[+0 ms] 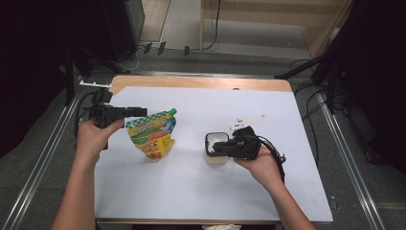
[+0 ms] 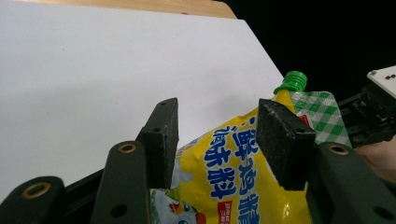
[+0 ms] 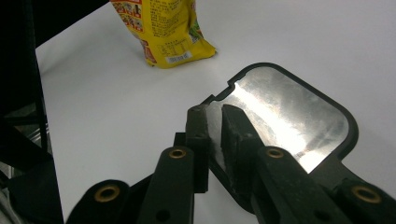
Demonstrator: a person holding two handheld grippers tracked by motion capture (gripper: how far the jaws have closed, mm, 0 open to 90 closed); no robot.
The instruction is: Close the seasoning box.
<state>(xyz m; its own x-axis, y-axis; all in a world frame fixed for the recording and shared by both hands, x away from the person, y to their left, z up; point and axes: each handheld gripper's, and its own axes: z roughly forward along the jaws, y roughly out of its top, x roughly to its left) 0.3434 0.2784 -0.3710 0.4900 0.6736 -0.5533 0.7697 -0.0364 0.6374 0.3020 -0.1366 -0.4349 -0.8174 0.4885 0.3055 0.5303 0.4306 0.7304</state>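
1. A yellow plastic spout pouch with a green screw cap and a green-checked top corner stood upright on the left half of the white table top, leaning a little.
2. The left gripper held level at the pouch's upper edge, its jaws partly apart with the top of the pouch between them; in the left gripper view the pads stood just beside the film, and I could not tell whether they pressed on it.
3. A small pale tub with a black-rimmed, shiny foil lid sat near the table's middle, well apart from the pouch.
4. The right gripper was nearly closed, pinching the lid's rim at a notched corner.
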